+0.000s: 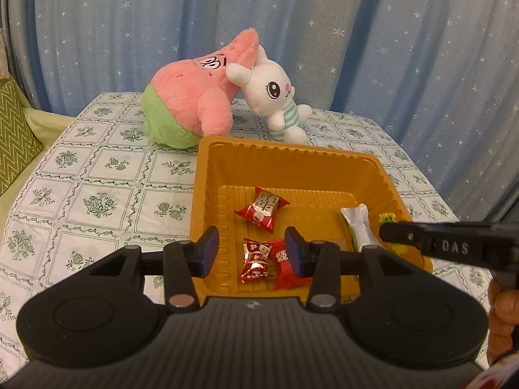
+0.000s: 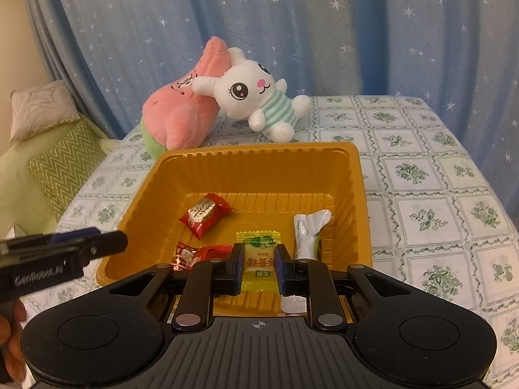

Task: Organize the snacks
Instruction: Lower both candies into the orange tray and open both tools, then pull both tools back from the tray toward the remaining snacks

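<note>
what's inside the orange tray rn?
Orange tray holds three red candies, a white-green packet, and a yellow candy between the right gripper pads. The floor under them is hidden.

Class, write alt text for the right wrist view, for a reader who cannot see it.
The right gripper holds a yellow candy between its fingers over an orange tray containing red candies and a white packet. Behind the tray, a pink plush and a white bunny plush lie on a floral tablecloth. The left gripper enters from the left edge.
</note>
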